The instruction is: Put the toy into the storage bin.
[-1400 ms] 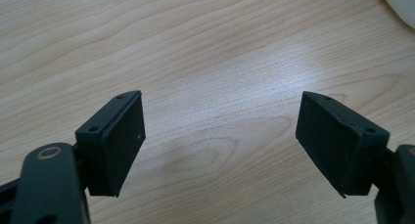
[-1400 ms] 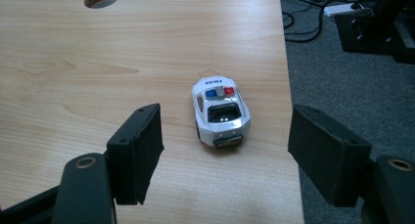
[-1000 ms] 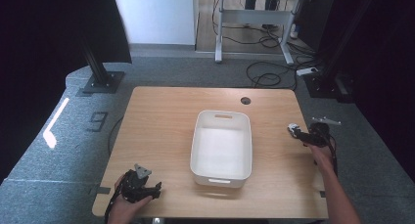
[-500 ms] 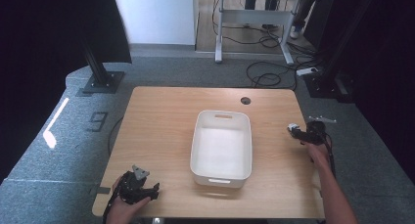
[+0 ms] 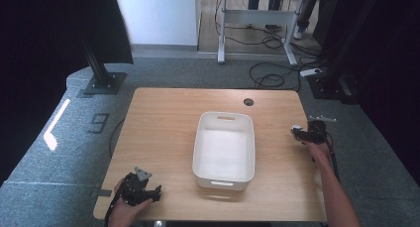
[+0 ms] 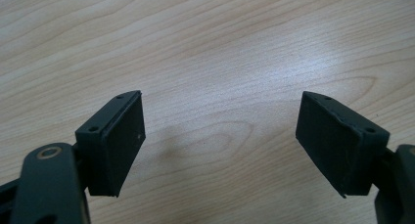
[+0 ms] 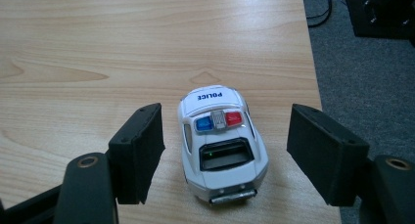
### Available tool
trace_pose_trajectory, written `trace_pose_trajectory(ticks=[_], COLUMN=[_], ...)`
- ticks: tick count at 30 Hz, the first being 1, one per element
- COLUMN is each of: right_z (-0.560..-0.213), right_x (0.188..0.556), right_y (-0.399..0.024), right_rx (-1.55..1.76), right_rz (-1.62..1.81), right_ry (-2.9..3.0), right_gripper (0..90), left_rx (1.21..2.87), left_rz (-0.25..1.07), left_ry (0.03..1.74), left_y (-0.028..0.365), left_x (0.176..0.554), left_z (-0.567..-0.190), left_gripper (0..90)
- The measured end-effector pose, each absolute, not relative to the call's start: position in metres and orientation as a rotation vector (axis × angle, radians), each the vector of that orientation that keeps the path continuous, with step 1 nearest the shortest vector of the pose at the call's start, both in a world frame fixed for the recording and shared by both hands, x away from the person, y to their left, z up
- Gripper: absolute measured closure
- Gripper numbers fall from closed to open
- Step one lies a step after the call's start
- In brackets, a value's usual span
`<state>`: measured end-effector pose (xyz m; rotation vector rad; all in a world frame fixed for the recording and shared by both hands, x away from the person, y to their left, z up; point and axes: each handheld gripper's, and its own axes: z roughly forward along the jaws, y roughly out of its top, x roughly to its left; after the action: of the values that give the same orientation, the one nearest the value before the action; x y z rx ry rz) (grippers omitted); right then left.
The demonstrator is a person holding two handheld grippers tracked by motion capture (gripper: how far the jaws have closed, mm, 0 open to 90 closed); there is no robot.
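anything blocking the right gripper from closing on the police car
Nothing visible does. In the right gripper view the toy police car sits on the bare wooden table between the open jaws of the right gripper, with a clear gap on each side. Neither pad touches it yet.

floor: grey carpet (image 5: 59, 152) | rear: desk (image 5: 257, 19), cables (image 5: 270, 78) | sides: dark

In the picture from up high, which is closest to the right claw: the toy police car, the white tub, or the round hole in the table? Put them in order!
1. Toy police car, between the right claw's open jaws.
2. White tub, mid-table.
3. Round hole, far edge, about as near as the tub; too close to call.
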<state>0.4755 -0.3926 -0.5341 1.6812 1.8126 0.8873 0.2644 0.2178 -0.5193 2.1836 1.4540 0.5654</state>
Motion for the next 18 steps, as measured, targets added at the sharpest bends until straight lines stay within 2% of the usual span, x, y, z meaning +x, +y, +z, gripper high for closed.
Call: trace_pose_trajectory(ticks=[11,18], right_z=[-0.5417,-0.5444], right_x=[0.4815,0.4819], right_y=[-0.3886,-0.3861], right_rx=[1.691,1.696], right_rz=[0.858,0.831], right_ry=[1.824,1.834], right_gripper=[31.7,39.3], left_rx=[2.181,2.181], left_rz=[0.564,0.564], left_ry=[1.458,1.452], left_y=[0.2194,0.2181], left_x=[0.2639,0.2649], left_z=[-0.5192,-0.5191], left_gripper=[19.2,19.2])
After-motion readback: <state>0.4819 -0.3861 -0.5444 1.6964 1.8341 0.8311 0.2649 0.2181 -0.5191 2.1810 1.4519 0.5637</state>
